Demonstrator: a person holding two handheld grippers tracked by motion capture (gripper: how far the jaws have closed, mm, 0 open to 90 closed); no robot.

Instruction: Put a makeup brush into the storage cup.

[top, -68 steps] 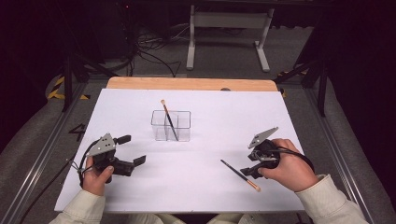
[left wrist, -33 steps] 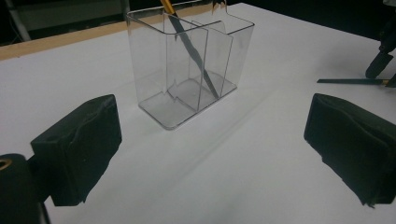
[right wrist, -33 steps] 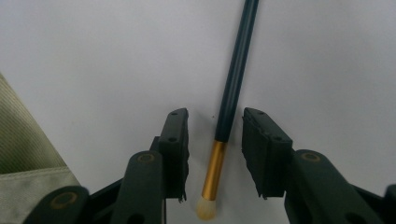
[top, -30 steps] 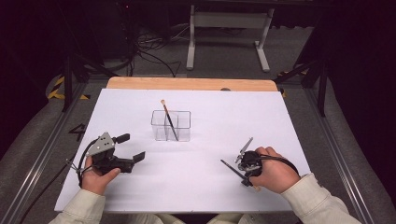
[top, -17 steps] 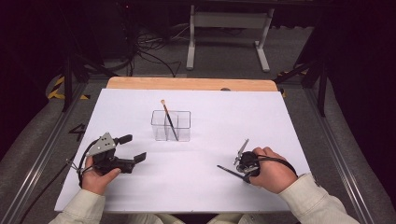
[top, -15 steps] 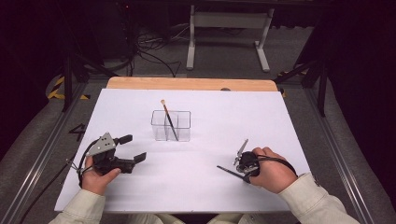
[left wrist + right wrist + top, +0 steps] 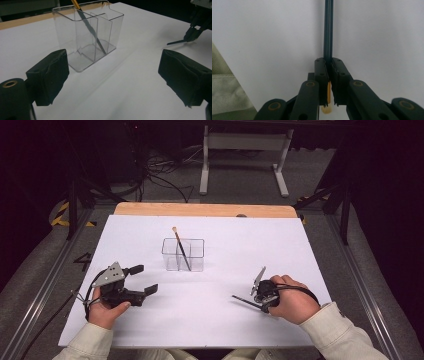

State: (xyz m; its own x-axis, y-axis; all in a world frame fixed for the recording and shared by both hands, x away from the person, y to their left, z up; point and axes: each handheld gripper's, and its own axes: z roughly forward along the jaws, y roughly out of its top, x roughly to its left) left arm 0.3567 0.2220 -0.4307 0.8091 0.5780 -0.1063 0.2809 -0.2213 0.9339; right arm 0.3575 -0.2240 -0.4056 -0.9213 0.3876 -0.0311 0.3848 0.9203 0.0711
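Observation:
A clear divided holder (image 7: 183, 255) stands mid-table with a thin dark brush (image 7: 180, 249) leaning in it, orange end up. A second dark brush (image 7: 243, 299) lies low over the white sheet at the right. My right gripper (image 7: 263, 296) is shut on it. In the right gripper view the jaws (image 7: 329, 63) pinch the dark shaft (image 7: 328, 27), and an orange end shows behind them. My left gripper (image 7: 144, 279) rests at the left, open and holding nothing. In the left gripper view its pads (image 7: 50, 75) frame the holder (image 7: 87, 37), with the right gripper (image 7: 197, 27) beyond.
The white sheet (image 7: 220, 330) covers the table up to a wooden strip (image 7: 200, 210) along the far edge. Metal rails run down both sides, and a stand and cables sit on the floor beyond. A pale sleeve (image 7: 227, 87) shows beside the right gripper.
The right hand came down toward the near edge onto the brush lying there, and its jaws shut on the shaft. The left gripper and the holder have not moved.

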